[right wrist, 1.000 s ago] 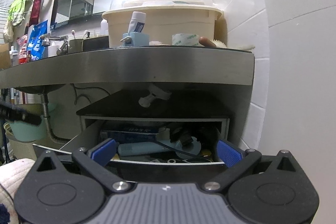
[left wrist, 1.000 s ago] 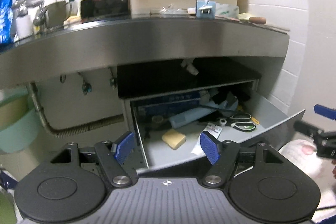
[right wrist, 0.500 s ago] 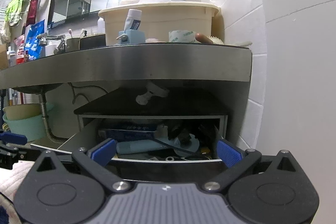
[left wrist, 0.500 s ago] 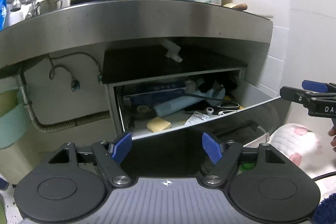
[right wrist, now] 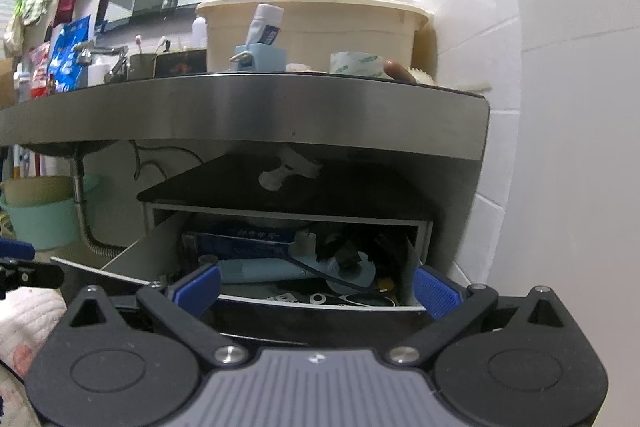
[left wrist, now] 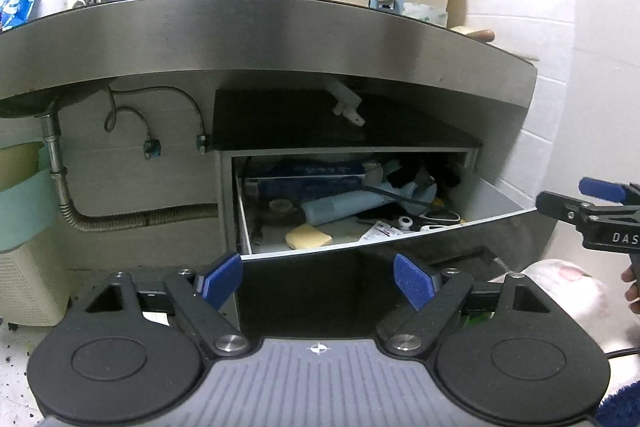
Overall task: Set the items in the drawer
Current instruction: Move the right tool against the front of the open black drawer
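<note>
The steel table [left wrist: 280, 39] spans the upper part of both views, and the drawer [left wrist: 400, 239] hangs beneath its right end, pulled out toward the cameras with its long front edge running from 8 o'clock to 2 o'clock in the left wrist view. The left tool [left wrist: 318, 277] points slightly downward at the drawer front; its jaws have just been opening and now stand wide with nothing between them. The right tool [right wrist: 316, 285] faces the drawer nearly level, jaws spread wide and empty. Inside the drawer lie a blue box [left wrist: 308, 179] along the back, a pale blue tube [left wrist: 344, 207] angled across the middle, a yellow sponge [left wrist: 308, 237] at 7 o'clock near the front edge, and scissors [left wrist: 436, 217] at 3 o'clock.
</note>
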